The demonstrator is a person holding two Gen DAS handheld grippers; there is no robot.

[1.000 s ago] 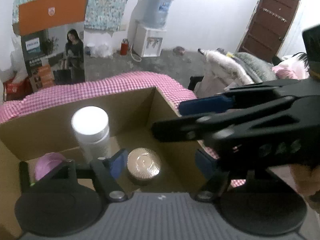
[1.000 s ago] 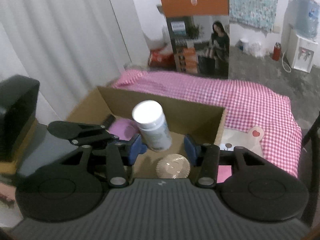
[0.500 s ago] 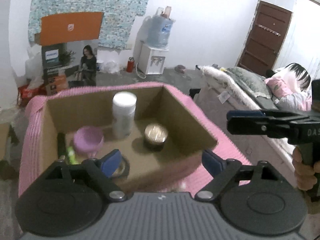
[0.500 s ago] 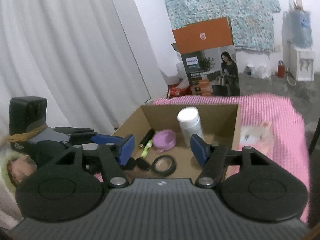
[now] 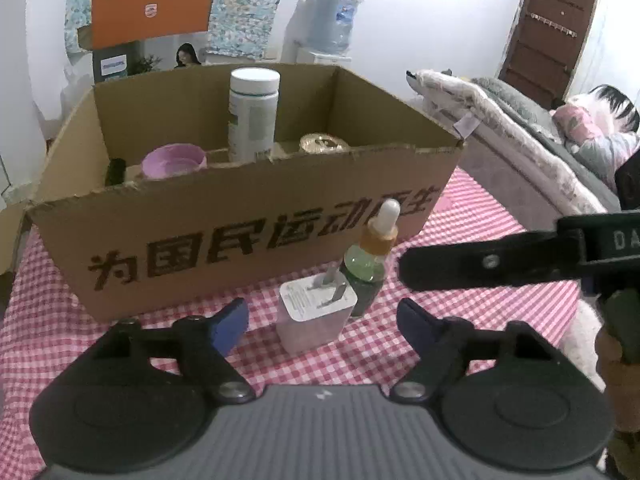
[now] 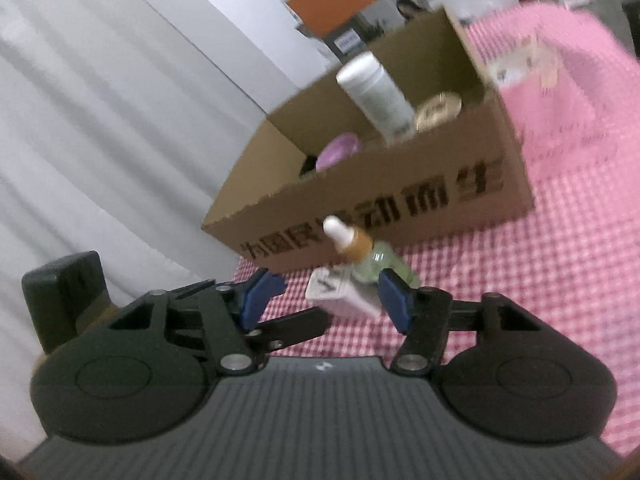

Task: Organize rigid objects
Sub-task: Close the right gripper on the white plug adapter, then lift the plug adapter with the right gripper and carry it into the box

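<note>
A white plug charger (image 5: 316,312) stands on the pink checked cloth in front of the cardboard box (image 5: 248,240), touching a green dropper bottle (image 5: 370,264). My left gripper (image 5: 322,322) is low behind the charger, which sits between its closing jaws; the blue pads are apart from it. My right gripper (image 6: 326,298) is tilted and comes in from the right, its jaws closing with the charger (image 6: 340,294) and dropper bottle (image 6: 372,260) just ahead, not pressed. Its black finger (image 5: 480,260) shows in the left wrist view.
Inside the box stand a white bottle (image 5: 253,116), a purple bowl (image 5: 174,160), a gold-lidded jar (image 5: 324,143) and a dark object (image 5: 115,170). A bed (image 5: 520,148) lies to the right, a white curtain (image 6: 100,120) to the left.
Both grippers have drawn back from over the box and sunk in front of it. The charger and dropper bottle have come into view. The right gripper has rolled.
</note>
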